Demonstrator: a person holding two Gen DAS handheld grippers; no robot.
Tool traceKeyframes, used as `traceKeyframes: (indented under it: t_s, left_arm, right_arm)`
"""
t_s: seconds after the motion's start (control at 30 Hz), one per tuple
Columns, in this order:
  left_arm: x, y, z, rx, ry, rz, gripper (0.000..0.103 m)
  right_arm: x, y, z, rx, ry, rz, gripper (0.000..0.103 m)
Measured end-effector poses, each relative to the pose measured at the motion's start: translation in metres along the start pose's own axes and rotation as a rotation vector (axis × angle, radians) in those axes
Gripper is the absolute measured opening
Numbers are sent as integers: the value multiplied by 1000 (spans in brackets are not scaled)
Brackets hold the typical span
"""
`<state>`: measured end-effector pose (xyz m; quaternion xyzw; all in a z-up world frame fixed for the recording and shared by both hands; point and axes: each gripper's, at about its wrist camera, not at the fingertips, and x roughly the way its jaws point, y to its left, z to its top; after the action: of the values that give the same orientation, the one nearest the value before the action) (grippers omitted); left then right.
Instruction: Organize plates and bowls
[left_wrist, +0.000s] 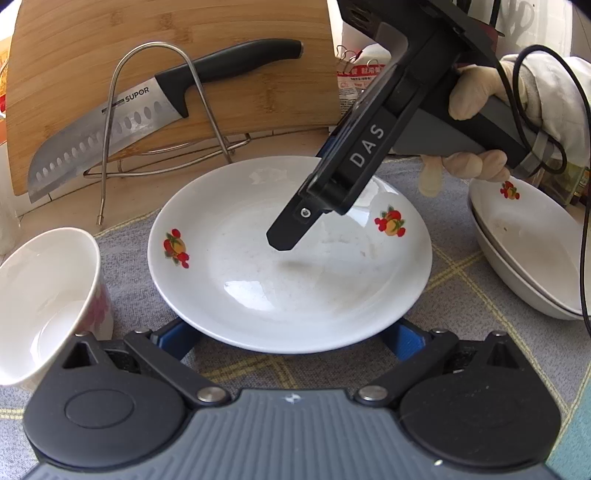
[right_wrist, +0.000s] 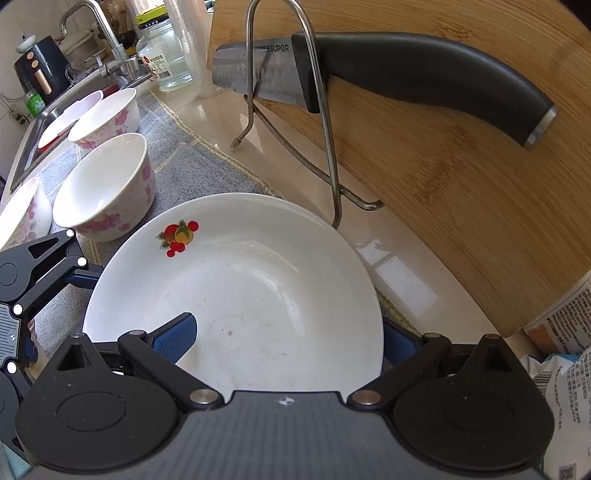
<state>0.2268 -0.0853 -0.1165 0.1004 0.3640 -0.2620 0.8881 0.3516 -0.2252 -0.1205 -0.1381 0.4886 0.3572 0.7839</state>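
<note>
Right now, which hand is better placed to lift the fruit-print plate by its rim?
Right. The right gripper already straddles the plate rim: one of its fingers lies over the inside, the other outside. The left gripper's open fingers only flank the near edge.

White fruit-print plate (right_wrist: 258, 280) between parted jaws, floral bowls (right_wrist: 107, 192) beside

Both wrist views close, angled down, sharing the plate (left_wrist: 288, 266) (right_wrist: 258, 280), from opposite sides

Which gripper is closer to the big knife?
Right. The right hand-held gripper reaches over the plate toward the knife; the left hand-held gripper sits at the plate's near rim.
</note>
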Motion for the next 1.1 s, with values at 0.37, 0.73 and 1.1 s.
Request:
traceKeyframes:
  t_s: [0.37,0.73,1.1]
  left_arm:
    - [1,3,1,-5,-2,-8,101]
    - [3,1,4,5,12,2,101]
    - [1,-3,8,32,33,-2,100]
  right_arm:
    - [1,-2,4,-5,-8,45,103]
    - [-1,-7,4,22,-19,76,103]
    - [-4,-4,0,45,-8,76,103]
